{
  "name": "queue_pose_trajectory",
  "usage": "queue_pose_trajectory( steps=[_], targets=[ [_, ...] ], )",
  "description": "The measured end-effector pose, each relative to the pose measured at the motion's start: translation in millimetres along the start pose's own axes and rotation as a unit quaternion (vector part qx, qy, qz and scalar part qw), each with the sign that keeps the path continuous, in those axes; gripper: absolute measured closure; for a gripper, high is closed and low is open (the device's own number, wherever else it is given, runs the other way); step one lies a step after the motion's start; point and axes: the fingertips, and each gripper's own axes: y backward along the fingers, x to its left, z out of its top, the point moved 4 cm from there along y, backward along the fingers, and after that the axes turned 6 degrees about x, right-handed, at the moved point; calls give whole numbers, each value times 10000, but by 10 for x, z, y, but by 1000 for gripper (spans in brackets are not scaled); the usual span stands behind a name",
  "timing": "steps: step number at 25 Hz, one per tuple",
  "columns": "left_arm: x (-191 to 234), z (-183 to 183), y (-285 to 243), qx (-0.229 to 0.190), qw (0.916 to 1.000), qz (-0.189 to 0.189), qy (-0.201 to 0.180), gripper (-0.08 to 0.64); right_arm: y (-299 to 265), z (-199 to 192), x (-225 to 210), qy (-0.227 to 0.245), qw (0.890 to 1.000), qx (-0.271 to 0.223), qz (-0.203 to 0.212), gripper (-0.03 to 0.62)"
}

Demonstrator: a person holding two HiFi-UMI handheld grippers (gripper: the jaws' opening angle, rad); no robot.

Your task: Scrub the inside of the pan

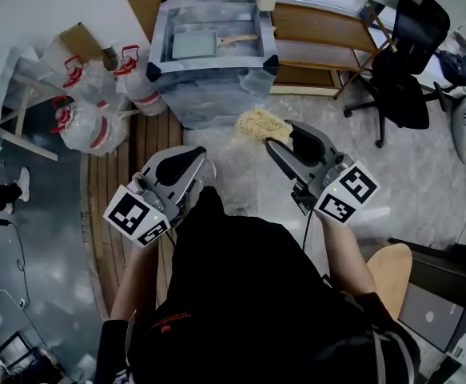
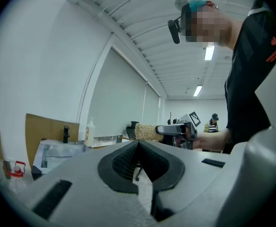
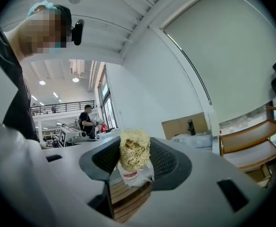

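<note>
I am carrying the scrubber, a pale straw-coloured wad of fibres, pinched between the narrowed jaws of the right gripper, while the left gripper is riding with its jaws pressed together on nothing. Both are hanging well short of the pan, which is lying in the grey basin ahead. To do this well, I judge I should be bringing the fibre end down flat onto the pan's floor and working it into the corners. I should also be opening the left jaws to steady the handle so the pan is not sliding. The pan is looking rectangular and shallow, pale grey-green inside, its wooden handle pointing right; I cannot tell any soiling from here.
</note>
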Motion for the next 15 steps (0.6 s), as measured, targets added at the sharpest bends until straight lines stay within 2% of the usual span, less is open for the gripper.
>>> queue_pose_trajectory(
  steps=[7, 15],
  targets=[
    [594, 7, -162, -22, 9999, 100, 14, 543, -443, 41, -369, -124, 9999, 96, -12, 399],
    [1825, -39, -283, -136, 9989, 110, 435, 543, -1489, 185, -890, -244, 9992, 325, -68, 399]
  ],
)
